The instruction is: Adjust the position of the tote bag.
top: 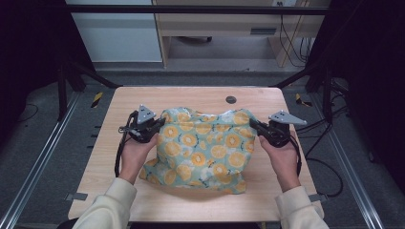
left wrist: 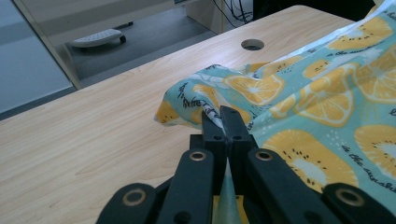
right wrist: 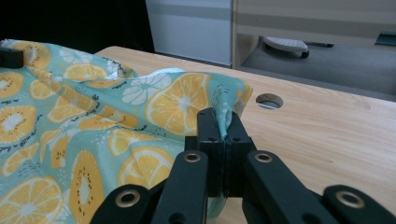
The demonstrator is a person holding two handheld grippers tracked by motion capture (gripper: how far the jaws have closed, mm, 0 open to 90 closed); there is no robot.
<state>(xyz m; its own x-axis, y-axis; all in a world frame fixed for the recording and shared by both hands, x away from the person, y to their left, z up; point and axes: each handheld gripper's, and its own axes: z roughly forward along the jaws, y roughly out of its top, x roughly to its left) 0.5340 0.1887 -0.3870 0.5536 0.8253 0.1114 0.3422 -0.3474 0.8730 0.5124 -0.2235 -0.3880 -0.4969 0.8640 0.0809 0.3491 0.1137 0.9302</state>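
A teal cloth [top: 203,148] printed with orange slices lies bunched in the middle of the wooden table [top: 143,200]. My left gripper [top: 160,125] is shut on the cloth's left edge, and my right gripper [top: 253,125] is shut on its right edge. In the left gripper view the black jaws [left wrist: 222,114] pinch a fold of the cloth [left wrist: 327,93]. In the right gripper view the jaws [right wrist: 219,116] clamp the hem of the cloth [right wrist: 93,121]. The held edges are raised a little; the rest sags onto the table.
A round cable hole [top: 231,99] sits near the table's far edge. Beyond the table stand a wooden desk [top: 215,24] and hanging cables [top: 291,43]. Black frame bars [top: 76,71] flank the table on both sides.
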